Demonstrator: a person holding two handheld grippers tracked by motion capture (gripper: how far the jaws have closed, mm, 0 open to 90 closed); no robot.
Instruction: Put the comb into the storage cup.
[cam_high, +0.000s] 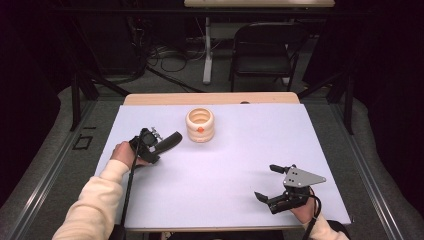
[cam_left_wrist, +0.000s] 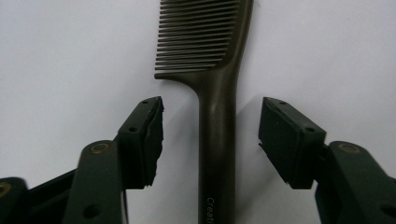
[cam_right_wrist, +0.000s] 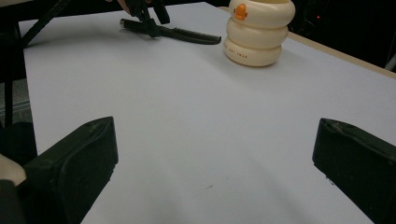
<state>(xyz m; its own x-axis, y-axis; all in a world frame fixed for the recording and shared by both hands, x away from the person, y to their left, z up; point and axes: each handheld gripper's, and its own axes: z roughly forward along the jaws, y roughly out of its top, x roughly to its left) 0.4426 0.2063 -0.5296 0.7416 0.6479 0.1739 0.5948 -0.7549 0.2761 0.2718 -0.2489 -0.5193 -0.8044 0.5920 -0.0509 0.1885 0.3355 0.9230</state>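
Two grippers are held over a white table (cam_high: 225, 170). At about nine o'clock on the tabletop in the high view, the left gripper (cam_high: 150, 142) is seen gripped by a hand (cam_high: 122, 152) in a cream sleeve (cam_high: 95, 200), with a dark comb (cam_high: 170, 140) reaching from it toward two o'clock. In the left gripper view, the left gripper (cam_left_wrist: 210, 135) is shown with its jaws spread apart, one on either side of the comb (cam_left_wrist: 217, 116) handle; a clear gap is left on both sides, so nothing is clamped. The comb is laid flat on the table (cam_left_wrist: 70, 56), its teeth pointing toward nine o'clock in that view. Just beside the comb's tip, at twelve o'clock on the tabletop, a cream ribbed cup (cam_high: 200, 125) with an orange mark is stood upright. At about five o'clock, the right gripper (cam_high: 267, 182) is held with its jaws wide apart and nothing between them. In the right gripper view, the right gripper (cam_right_wrist: 215, 158) is pointed across the bare table (cam_right_wrist: 187, 116) toward the cup (cam_right_wrist: 259, 32) at one o'clock and the comb (cam_right_wrist: 187, 35) at eleven o'clock.
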